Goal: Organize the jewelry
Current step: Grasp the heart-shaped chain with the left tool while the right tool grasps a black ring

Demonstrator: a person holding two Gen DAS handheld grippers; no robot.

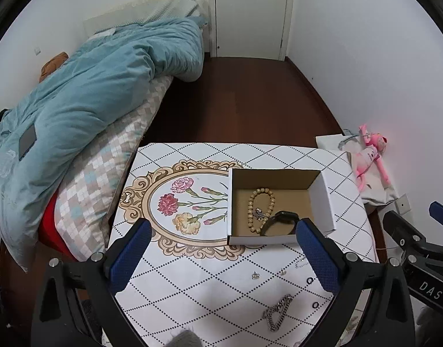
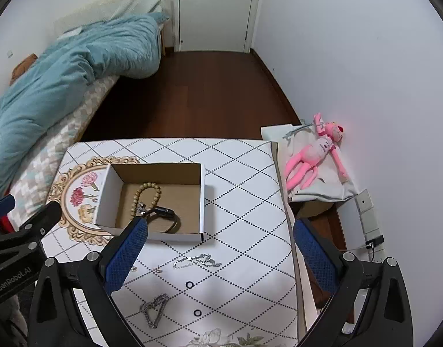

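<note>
Grippers, left (image 1: 222, 248) and right (image 2: 220, 248), hung with fingers spread wide above the table (image 2: 250, 190); the box (image 2: 202, 202) held beads (image 2: 147, 193); a chain (image 2: 154, 309) lay outside.

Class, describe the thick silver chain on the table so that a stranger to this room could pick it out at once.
Find the cardboard box on the patterned tablecloth. On the near side of it loose jewelry lies on the cloth. The thick silver chain lies nearest the camera, folded into a triangle, far heavier than the fine chain and the small black rings.

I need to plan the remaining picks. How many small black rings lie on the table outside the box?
2: one black ring lies nearer the box, the other black ring closer to the camera. Gripper fingers may hide more.
</note>
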